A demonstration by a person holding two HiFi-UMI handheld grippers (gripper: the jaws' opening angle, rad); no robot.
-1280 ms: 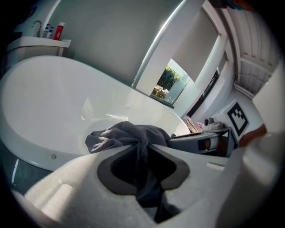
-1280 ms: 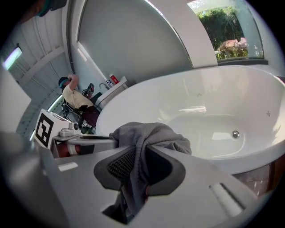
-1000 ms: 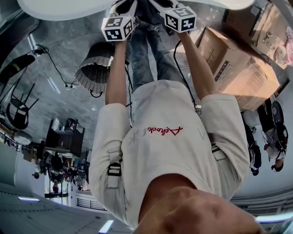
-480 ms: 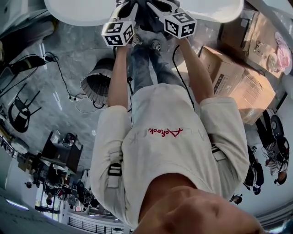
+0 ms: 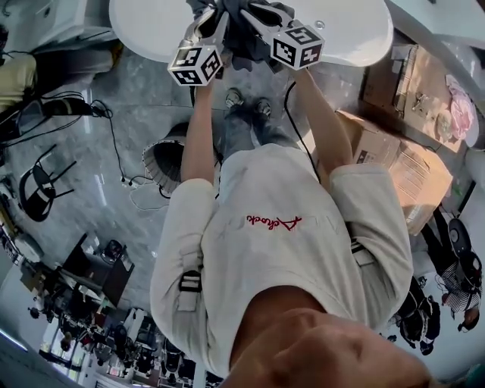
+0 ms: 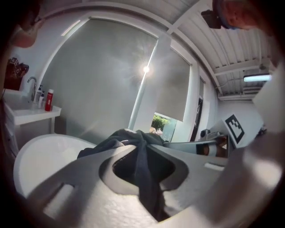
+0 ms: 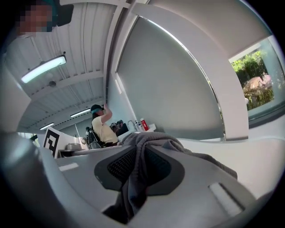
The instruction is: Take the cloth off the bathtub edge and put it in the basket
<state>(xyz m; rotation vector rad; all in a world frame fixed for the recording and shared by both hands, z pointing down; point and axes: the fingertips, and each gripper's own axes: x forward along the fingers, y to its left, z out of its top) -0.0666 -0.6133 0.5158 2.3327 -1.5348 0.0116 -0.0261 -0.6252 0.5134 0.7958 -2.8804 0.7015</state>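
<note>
While the head view looks down over the person's shoulders, it shows the left gripper (image 5: 210, 18) and the right gripper (image 5: 255, 12) held close together in front of the white bathtub (image 5: 345, 34). A dark cloth (image 5: 241, 39) is bunched between them, and the basket (image 5: 168, 161) is on the grey floor below, just beside the person's left arm and well apart from the cloth. In the left gripper view the jaws have just been closing. They stand nearly together on a fold of the cloth (image 6: 145, 178), which runs down through the narrow gap while the rest is heaped over the tips, with the tub's rim pale behind. In the right gripper view the jaws are likewise almost together, pinching another fold of the cloth (image 7: 133, 187) that drapes forward over the tips and down one side. I cannot tell whether any loose end touches the tub. The cloth looks soft, light and limp, so it will probably sag and swing wherever it is not gripped, and a trailing corner could catch on the rim or miss the basket's mouth. It seems neither fragile nor slippery against the ribbed pads. A pinch on a thick gathered fold, as both grippers have, looks safer than a hold on a thin single edge.
</note>
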